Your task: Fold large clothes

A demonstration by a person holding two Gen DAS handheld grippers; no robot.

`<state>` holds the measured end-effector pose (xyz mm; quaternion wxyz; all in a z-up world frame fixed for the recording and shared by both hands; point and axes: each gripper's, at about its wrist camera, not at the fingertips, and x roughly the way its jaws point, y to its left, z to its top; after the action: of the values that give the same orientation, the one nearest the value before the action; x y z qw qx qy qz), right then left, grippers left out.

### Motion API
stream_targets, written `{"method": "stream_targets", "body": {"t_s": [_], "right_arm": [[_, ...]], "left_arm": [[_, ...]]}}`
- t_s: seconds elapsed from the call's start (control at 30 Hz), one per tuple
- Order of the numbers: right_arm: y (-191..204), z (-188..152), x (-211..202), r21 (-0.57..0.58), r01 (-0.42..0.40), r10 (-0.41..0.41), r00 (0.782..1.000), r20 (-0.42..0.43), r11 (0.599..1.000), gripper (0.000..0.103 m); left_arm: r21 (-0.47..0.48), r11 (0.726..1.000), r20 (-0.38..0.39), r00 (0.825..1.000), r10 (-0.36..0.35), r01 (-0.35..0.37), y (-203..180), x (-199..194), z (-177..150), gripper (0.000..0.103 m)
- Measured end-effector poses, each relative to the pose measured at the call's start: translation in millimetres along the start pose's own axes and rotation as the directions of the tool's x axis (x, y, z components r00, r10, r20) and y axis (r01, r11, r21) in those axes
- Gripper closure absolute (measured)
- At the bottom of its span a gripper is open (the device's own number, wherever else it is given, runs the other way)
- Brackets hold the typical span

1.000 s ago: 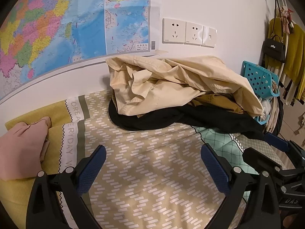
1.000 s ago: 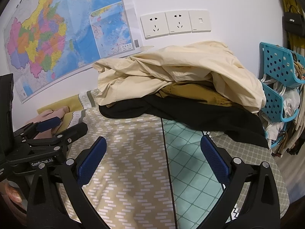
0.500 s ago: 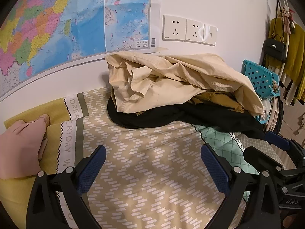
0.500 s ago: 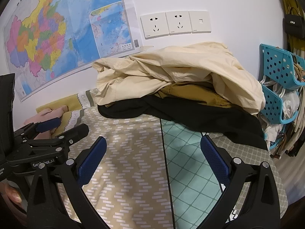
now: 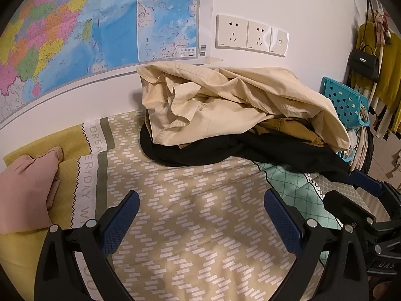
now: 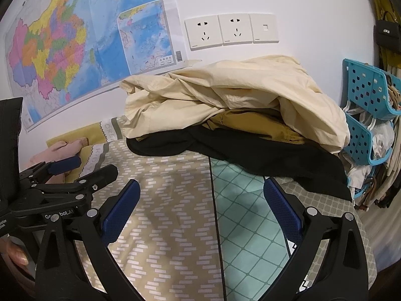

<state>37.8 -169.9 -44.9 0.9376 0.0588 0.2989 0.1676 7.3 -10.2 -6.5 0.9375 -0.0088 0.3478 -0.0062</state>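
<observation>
A heap of clothes lies against the wall on the patterned bed cover. A crumpled cream garment is on top, an ochre garment under it, and a black garment at the bottom. My left gripper is open and empty, above the cover in front of the heap. My right gripper is open and empty too, to the right of the left one, which shows at the left of the right wrist view.
A pink folded cloth lies at the left on a yellow strip. A teal basket rack with hangers stands right of the heap. A map and wall sockets are on the wall behind.
Both grippers have moved slightly closer to the heap; the clothes look a bit larger. Both stay open and empty.
</observation>
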Motion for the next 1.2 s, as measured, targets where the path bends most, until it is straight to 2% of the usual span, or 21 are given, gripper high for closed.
{"method": "stream_targets", "body": {"t_s": [1.2], "right_arm": [[2, 12, 6, -0.064, 0.020, -0.019, 1.000, 0.009, 0.998, 0.006]], "left_arm": [[0.000, 1.000, -0.019, 1.000, -0.004, 0.004, 1, 9, 7, 0.007]]}}
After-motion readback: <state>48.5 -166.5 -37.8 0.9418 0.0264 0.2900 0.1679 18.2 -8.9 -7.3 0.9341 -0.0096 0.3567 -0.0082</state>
